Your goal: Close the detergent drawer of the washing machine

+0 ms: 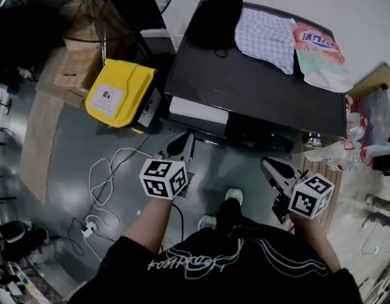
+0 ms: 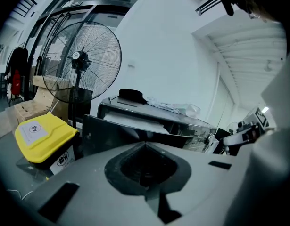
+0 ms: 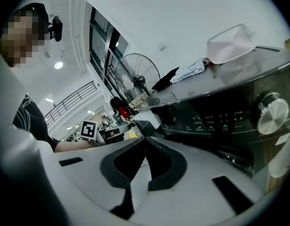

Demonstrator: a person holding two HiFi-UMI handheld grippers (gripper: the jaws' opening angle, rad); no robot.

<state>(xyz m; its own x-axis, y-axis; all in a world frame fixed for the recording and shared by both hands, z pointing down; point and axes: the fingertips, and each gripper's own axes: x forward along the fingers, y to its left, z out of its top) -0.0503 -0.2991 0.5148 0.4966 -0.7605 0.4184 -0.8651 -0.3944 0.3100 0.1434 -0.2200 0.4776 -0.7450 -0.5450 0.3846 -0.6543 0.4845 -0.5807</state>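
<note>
The white plastic detergent drawer (image 1: 196,110) sticks out of the front of the dark grey washing machine (image 1: 258,87), near its left corner. The left gripper (image 1: 182,147) is near the drawer and the right gripper (image 1: 271,170) is further aside. Each has its 2 jaws pressed together on nothing.

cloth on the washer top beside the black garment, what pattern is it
The cloth is a light blue-and-white check; the head view shows it best.

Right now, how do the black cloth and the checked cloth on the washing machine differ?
The black cloth is plain and dark; the checked cloth is pale with a fine check. The black cloth lies at the left, the checked cloth between it and the printed pouch. Both lie on the washing machine.
</note>
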